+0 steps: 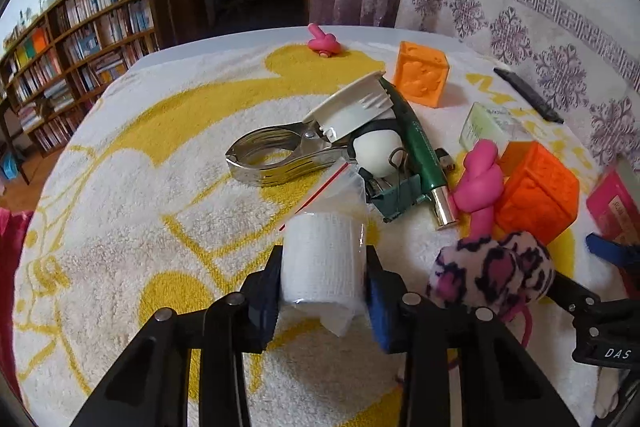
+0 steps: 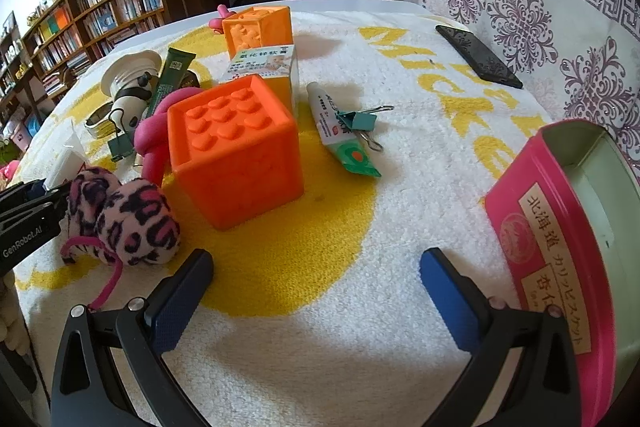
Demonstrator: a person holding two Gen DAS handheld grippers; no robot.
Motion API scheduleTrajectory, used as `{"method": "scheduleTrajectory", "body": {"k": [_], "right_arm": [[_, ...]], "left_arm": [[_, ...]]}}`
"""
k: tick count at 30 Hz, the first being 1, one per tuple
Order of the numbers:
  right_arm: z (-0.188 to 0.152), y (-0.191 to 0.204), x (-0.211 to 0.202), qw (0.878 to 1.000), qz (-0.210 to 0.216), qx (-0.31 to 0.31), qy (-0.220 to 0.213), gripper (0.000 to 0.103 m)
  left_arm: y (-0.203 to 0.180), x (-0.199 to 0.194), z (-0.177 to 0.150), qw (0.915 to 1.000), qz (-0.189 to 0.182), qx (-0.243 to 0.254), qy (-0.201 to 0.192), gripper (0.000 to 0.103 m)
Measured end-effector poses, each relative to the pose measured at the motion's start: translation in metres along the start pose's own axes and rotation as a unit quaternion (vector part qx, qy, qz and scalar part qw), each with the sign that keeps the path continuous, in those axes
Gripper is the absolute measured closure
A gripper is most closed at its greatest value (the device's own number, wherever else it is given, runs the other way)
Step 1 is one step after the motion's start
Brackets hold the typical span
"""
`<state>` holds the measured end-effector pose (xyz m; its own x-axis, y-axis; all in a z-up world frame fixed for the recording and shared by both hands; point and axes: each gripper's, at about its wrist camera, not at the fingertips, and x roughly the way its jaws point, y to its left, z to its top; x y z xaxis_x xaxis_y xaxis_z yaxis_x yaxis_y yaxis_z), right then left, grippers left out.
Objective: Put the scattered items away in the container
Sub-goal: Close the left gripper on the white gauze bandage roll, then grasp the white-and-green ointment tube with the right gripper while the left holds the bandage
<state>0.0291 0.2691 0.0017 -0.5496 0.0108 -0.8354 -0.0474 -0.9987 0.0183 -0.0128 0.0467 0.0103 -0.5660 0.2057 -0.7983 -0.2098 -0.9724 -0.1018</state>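
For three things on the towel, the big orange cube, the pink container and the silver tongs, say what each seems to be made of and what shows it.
Orange cube: probably soft rubber or silicone; matte, moulded heart bumps, rounded edges.
Pink container: likely tin-plated metal; thin wall, rolled rim, glossy printed outside, pale plain inside.
Silver tongs: polished metal, probably steel; mirror-like reflections and a rivet at the hinge.

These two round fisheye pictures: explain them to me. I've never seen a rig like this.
Each picture comes from a camera on a hand-held two-finger gripper, looking along its fingers. In the left one, the left gripper is shut on a white gauze roll in clear plastic wrap. In the right one, the right gripper is open and holds nothing. A yellow-and-white towel carries the clutter: a big orange rubber cube, a pink leopard plush toy and a small green-and-white ointment tube. The open pink tin is the container.
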Motion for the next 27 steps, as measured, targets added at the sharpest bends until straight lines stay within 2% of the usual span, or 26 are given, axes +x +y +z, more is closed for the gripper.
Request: {"method": "scheduleTrajectory", "body": {"k": [4,6,8,12,15,19,23,27], "right_arm": [[-0.002,-0.006,-0.007,0.999,0.038,0.013,-0.016,0.001],[-0.006,-0.008,-0.017,0.997,0.068,0.012,-0.035,0.006],[-0.010,-0.003,-0.026,0.996,0.077,0.001,-0.047,0.010],[-0.003,0.012,-0.038,0.995,0.062,-0.031,-0.066,0.021],[0.012,0.013,-0.038,0.995,0.066,-0.022,-0.073,0.025],[0.021,-0.002,-0.034,0.995,0.065,0.010,-0.073,0.029],[0.021,-0.026,-0.030,0.996,0.055,0.042,-0.056,0.038],[0.030,-0.035,-0.022,0.998,0.028,0.033,-0.045,0.043]], "left_arm": [[0.018,-0.004,0.000,0.9987,-0.029,-0.042,-0.008,0.065],[0.025,-0.007,-0.002,0.9979,-0.034,-0.052,-0.014,0.065],[0.028,-0.010,-0.003,0.9976,-0.032,-0.058,-0.020,0.065],[0.025,-0.016,-0.003,0.9977,-0.034,-0.050,-0.031,0.065],[0.019,-0.019,-0.004,0.9979,-0.034,-0.038,-0.040,0.065],[0.020,-0.019,-0.005,0.9978,-0.034,-0.042,-0.038,0.065],[0.018,-0.018,-0.006,0.9977,-0.033,-0.045,-0.039,0.065],[0.014,-0.018,-0.007,0.9979,-0.036,-0.037,-0.039,0.065]]}}
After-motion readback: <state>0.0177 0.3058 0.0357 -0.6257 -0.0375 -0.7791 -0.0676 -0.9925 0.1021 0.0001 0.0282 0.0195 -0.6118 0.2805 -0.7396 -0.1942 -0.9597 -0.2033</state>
